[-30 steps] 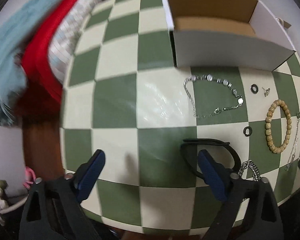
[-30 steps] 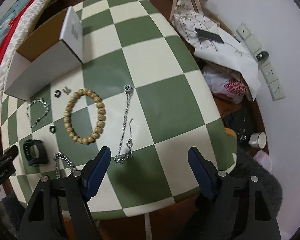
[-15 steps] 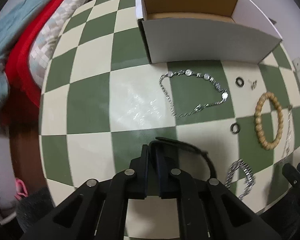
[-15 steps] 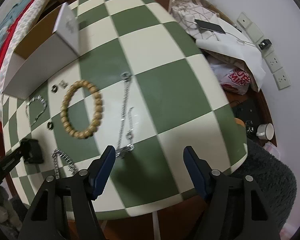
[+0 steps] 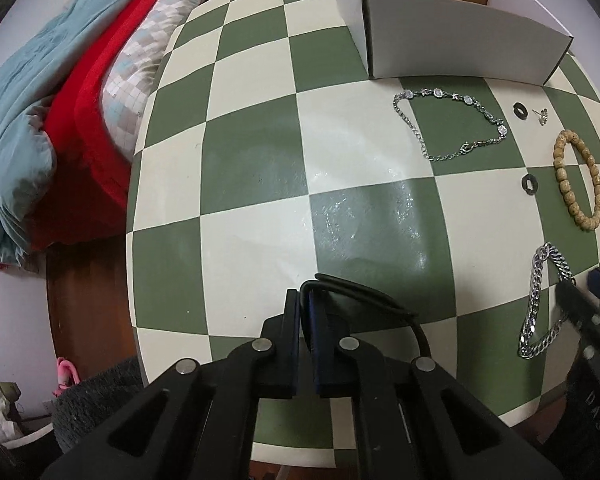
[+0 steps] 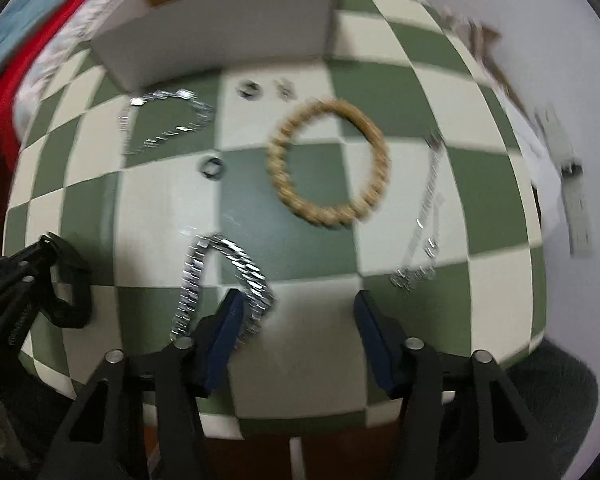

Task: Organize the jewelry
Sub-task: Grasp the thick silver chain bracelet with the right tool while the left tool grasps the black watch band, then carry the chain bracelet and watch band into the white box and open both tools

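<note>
The left hand-held gripper is pinched tight on a black band, which looks like a watch strap or bracelet. The band loops out to the right of its tips, low over the green and cream checkered surface.

The right hand-held gripper has its two blue fingers spread wide, with nothing between them. This view is blurry. Its left finger sits right at the end of a chunky silver chain bracelet; I cannot tell if they touch. Just ahead of its right finger lies a thin silver necklace, stretched away from it.

Straight ahead of the right hand-held gripper, in the middle of the surface, lies a round wooden bead bracelet. To the left of the beads is a small dark ring. Farther ahead are another small dark ring and a tiny earring, side by side. To the left of those lies a thin silver bracelet with round stones.

At the far side of the surface stands an open white cardboard box, brown inside. From the left view, the box is far ahead and to the right.

Far off to the left of the left hand-held gripper, beside the surface, is a bed with a blue blanket, a red blanket and a checkered sheet.
</note>
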`<state>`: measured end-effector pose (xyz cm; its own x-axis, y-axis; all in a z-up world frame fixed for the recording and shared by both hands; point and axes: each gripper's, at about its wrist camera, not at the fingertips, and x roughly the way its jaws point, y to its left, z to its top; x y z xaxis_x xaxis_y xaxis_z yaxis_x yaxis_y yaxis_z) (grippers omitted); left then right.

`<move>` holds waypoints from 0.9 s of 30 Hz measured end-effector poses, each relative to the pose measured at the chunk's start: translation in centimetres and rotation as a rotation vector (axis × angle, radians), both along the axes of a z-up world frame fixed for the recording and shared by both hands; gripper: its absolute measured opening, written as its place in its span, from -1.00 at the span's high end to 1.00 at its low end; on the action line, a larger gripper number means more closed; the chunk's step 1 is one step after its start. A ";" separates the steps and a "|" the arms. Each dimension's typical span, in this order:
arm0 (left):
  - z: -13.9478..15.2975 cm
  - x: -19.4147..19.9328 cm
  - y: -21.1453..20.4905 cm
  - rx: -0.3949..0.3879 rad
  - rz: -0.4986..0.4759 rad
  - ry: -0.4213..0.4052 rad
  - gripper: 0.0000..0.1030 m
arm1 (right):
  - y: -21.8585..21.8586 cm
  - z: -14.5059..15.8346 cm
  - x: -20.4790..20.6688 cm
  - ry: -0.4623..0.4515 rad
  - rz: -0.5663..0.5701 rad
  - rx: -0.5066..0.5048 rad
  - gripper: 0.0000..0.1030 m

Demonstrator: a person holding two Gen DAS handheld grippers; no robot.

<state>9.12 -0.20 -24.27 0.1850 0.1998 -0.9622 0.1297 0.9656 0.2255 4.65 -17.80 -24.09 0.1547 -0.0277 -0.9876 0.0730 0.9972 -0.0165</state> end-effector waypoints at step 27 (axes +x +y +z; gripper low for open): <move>1.7 -0.1 -0.8 -0.036 0.003 -0.046 0.98 | 0.3 0.8 0.9 -0.033 0.036 -0.004 0.89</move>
<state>9.07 -1.03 -22.57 0.2291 0.1660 -0.9592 0.1171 0.9735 0.1964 5.55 -17.55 -23.27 0.1878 -0.0255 -0.9819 0.0372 0.9991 -0.0188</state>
